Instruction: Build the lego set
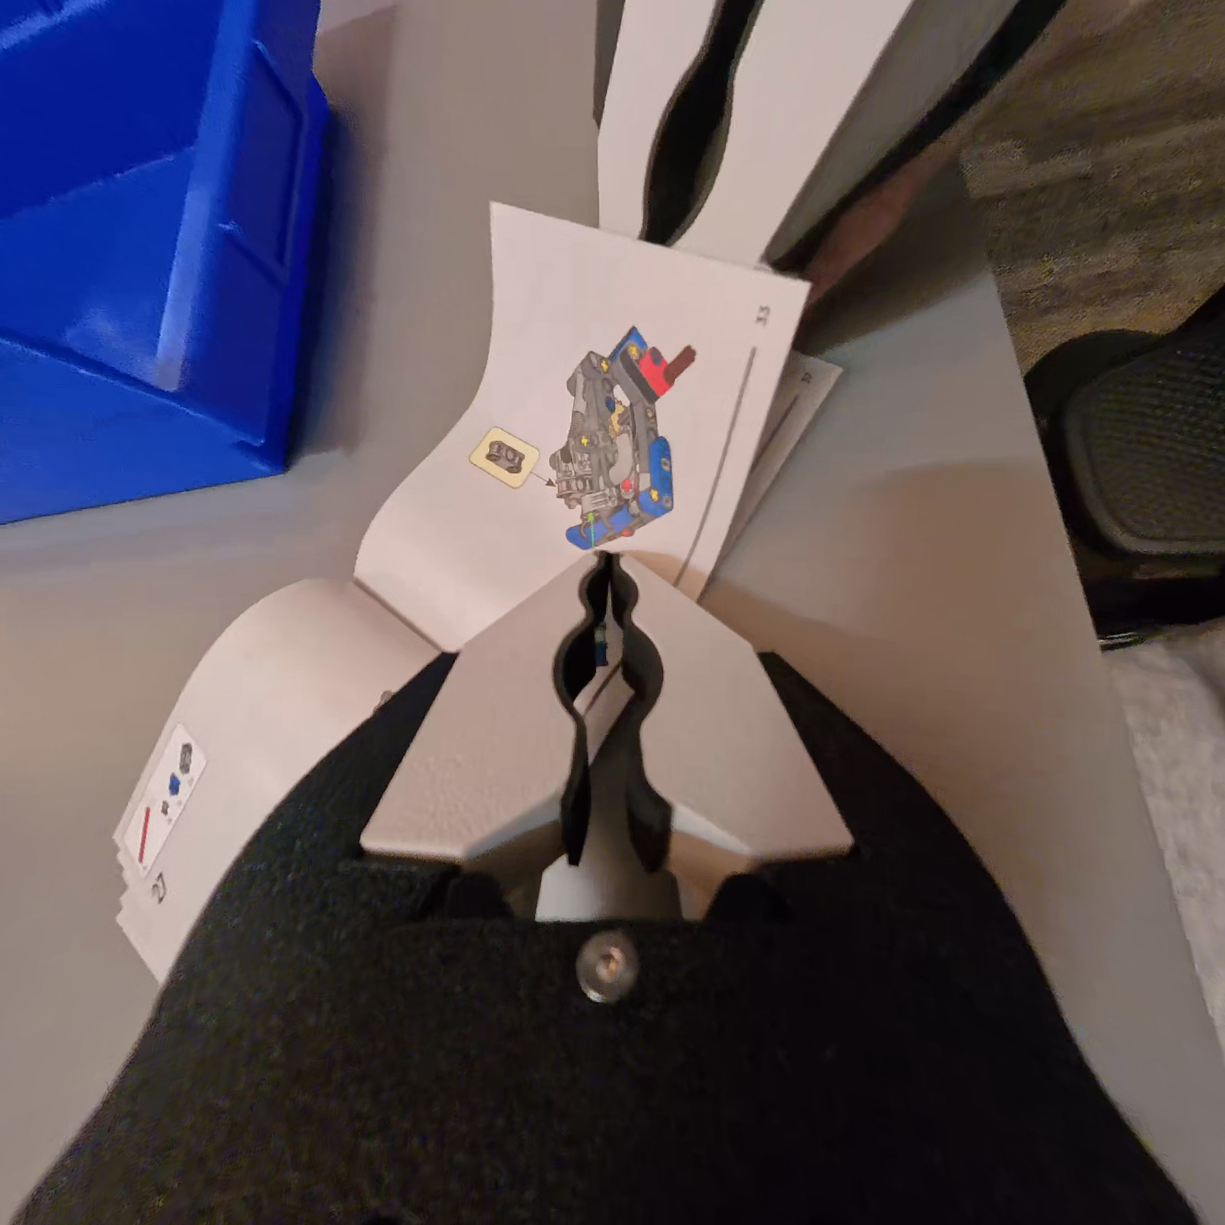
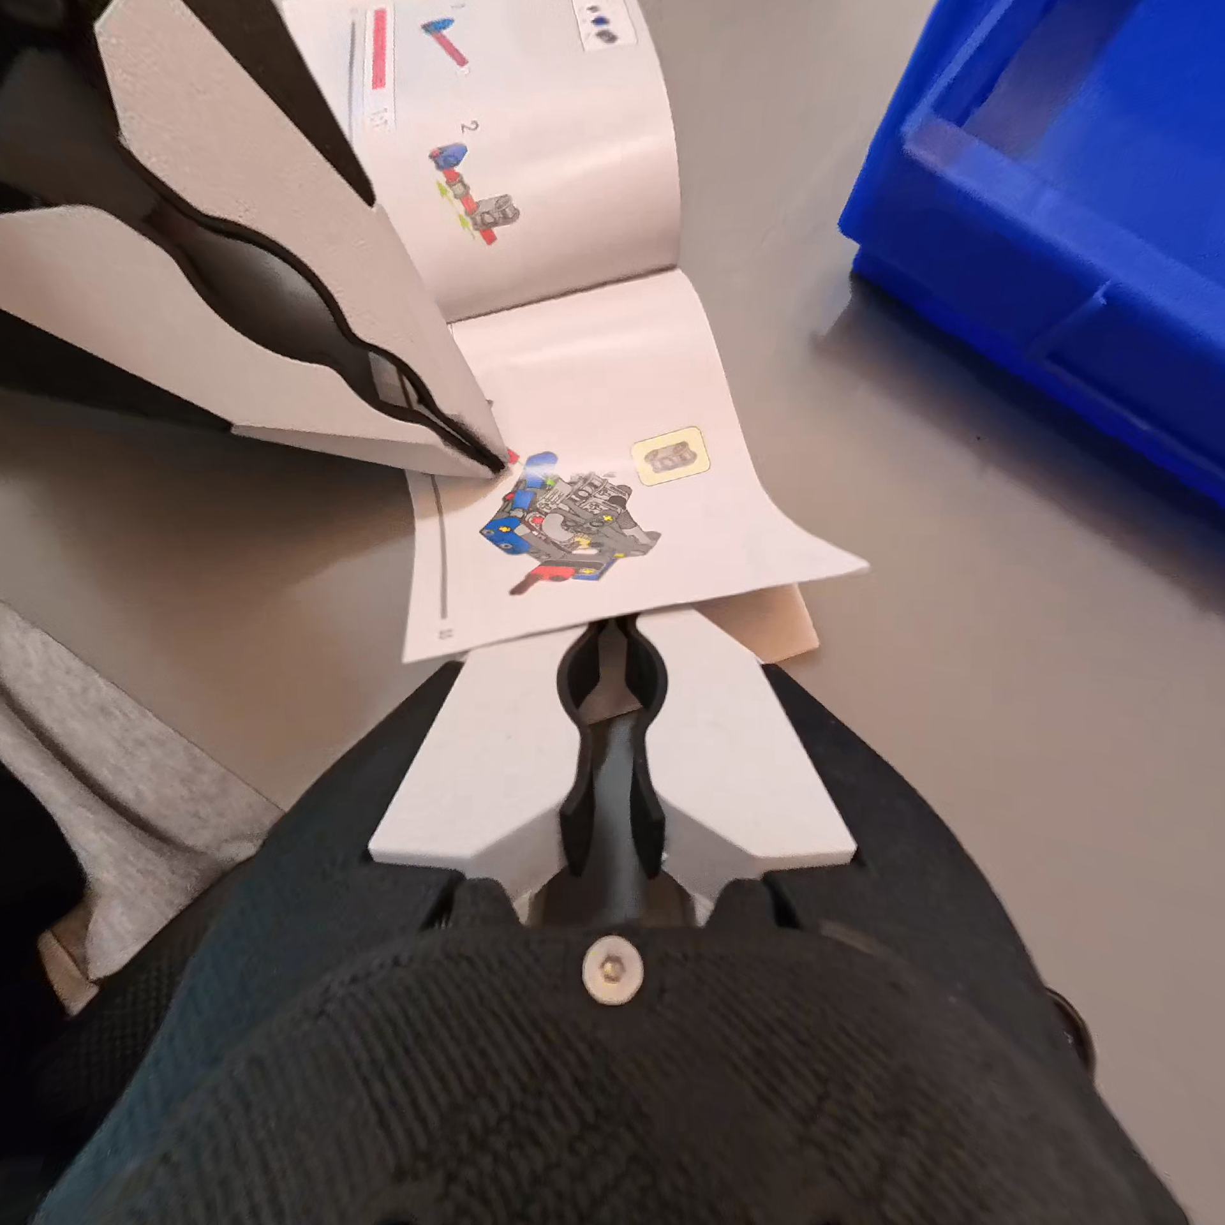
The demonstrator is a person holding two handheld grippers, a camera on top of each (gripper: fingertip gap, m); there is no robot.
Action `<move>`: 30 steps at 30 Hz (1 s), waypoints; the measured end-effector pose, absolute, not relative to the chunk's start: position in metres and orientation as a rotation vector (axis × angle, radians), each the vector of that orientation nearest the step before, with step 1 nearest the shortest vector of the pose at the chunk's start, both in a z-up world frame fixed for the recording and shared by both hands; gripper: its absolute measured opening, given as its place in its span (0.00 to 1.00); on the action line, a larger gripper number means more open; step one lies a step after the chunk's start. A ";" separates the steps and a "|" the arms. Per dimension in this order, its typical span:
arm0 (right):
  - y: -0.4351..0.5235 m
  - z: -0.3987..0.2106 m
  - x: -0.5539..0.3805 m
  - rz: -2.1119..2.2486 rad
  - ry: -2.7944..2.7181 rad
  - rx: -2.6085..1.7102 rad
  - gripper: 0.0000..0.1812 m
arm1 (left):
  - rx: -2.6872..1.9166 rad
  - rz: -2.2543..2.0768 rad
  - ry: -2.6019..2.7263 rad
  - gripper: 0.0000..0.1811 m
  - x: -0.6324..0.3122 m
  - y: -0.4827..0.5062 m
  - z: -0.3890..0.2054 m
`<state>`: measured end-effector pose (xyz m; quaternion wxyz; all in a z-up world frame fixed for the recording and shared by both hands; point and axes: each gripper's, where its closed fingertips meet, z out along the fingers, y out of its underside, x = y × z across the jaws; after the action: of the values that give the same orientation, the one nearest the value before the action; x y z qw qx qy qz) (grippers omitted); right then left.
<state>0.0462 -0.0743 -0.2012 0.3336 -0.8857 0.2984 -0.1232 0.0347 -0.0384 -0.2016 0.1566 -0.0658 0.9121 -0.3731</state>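
1. In the left wrist view, the left gripper (image 1: 606, 563) sits nearest, its white fingers (image 1: 504, 716) drawn together so the black wavy pads meet at the tips. The tips press at the lower edge of a raised page of the instruction booklet (image 1: 596, 424); whether a sheet is pinched between them, I cannot tell for sure.
2. That page curls upward and bears a drawing of a grey, blue and red model. A second page (image 1: 265, 689) bows over to the left, with a stack of page edges beneath it.
3. Farther off, the right gripper (image 1: 689, 132) reaches in from the top of this view, just beyond the page's far edge.
4. A blue bin (image 1: 152, 265) stands on the grey table (image 1: 895, 596) at upper left, well apart from the booklet; its inside is hidden here.
5. In the right wrist view, the right gripper (image 2: 613, 623) has its fingers nearly together, the tips slipped under the near edge of the same lifted page (image 2: 596, 530).
6. Beyond it, the left gripper (image 2: 494, 461) touches the page's left side with closed tips.
7. The blue bin (image 2: 1060, 265) sits at upper right; the part of its interior that shows looks bare.
8. No loose lego pieces show in either view.
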 end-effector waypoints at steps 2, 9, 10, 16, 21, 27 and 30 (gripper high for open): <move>-0.074 -0.201 0.049 -0.328 0.797 -2.274 0.00 | -0.179 -1.048 2.610 0.00 0.034 -0.038 -0.202; -0.073 -0.201 0.052 -0.329 0.794 -2.177 0.00 | -0.108 -0.993 2.553 0.00 0.031 -0.030 -0.201; -0.073 -0.201 0.052 -0.330 0.793 -2.170 0.00 | -0.106 -0.989 2.546 0.00 0.030 -0.028 -0.201; -0.075 -0.200 0.052 -0.316 0.789 -2.141 0.00 | -0.095 -0.949 2.487 0.00 0.029 -0.019 -0.201; -0.075 -0.200 0.052 -0.322 0.782 -2.144 0.00 | -0.026 -0.881 2.435 0.00 0.028 -0.017 -0.200; -0.078 -0.200 0.055 -0.339 0.800 -2.135 0.00 | -0.057 -0.884 2.478 0.00 0.025 -0.014 -0.200; -0.077 -0.200 0.054 -0.337 0.785 -2.140 0.00 | -0.091 -0.938 2.487 0.00 0.022 -0.025 -0.196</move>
<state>0.0544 -0.0772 -0.1999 0.4067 -0.8485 0.3112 -0.1335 0.0217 -0.0252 -0.1958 0.2388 -0.0331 0.9080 -0.3426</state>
